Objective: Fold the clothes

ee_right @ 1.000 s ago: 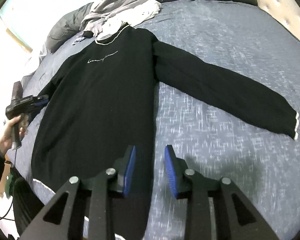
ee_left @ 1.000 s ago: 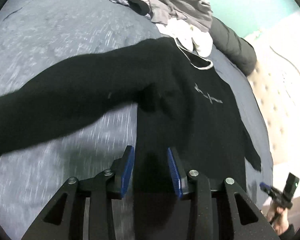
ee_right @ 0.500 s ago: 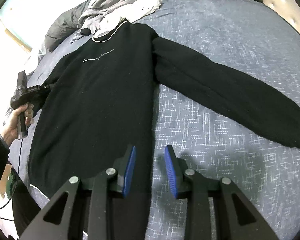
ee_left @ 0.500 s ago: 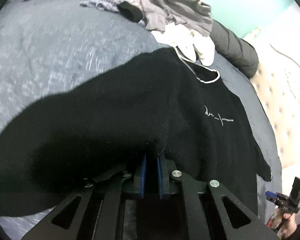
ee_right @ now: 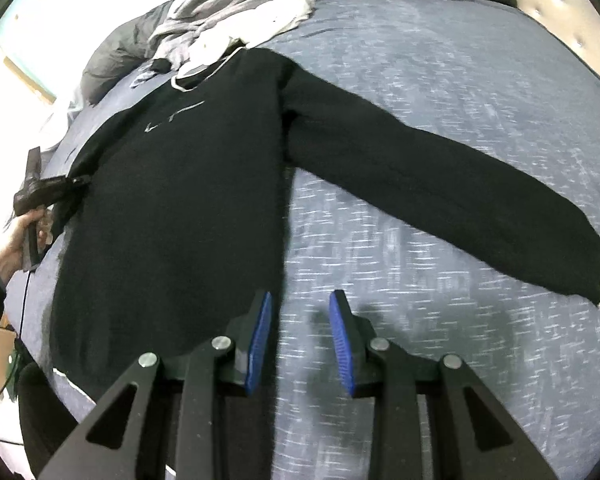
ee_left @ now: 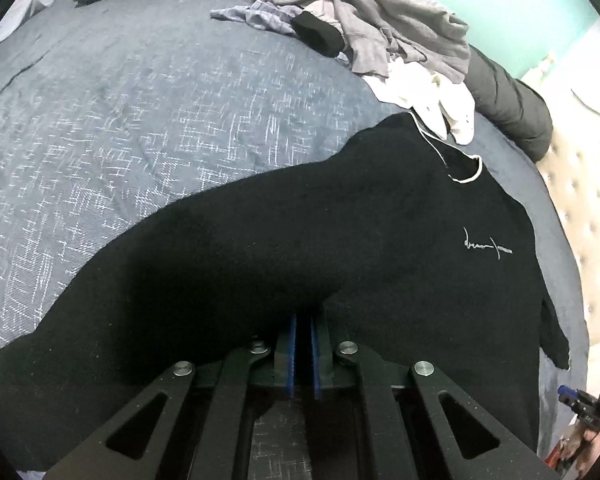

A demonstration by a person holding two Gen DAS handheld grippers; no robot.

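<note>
A black sweater [ee_left: 380, 240] with a white-trimmed collar lies front up on the blue-grey bedspread [ee_left: 140, 120]. My left gripper [ee_left: 303, 322] is shut on a bunch of its fabric where the near sleeve joins the body; the fingertips are buried in black cloth. The right wrist view shows the sweater [ee_right: 180, 200] flat, its other sleeve [ee_right: 440, 184] stretched out to the right. My right gripper [ee_right: 301, 296] hovers open over the bedspread [ee_right: 420, 340] beside the sweater's side edge, nothing between its blue pads. The left gripper [ee_right: 76, 180] shows at the sweater's far left, held by a hand [ee_right: 16, 240].
A pile of grey and white clothes [ee_left: 400, 28] lies beyond the collar, with a dark duvet [ee_left: 508, 100] behind it. A tufted headboard [ee_right: 560, 12] borders the bed. The right gripper [ee_left: 568, 394] shows small at the left view's lower right edge.
The left gripper's jaws have shut on the sweater's fabric and pushed forward into it, bunching the sleeve. The right gripper has stayed open in place.
</note>
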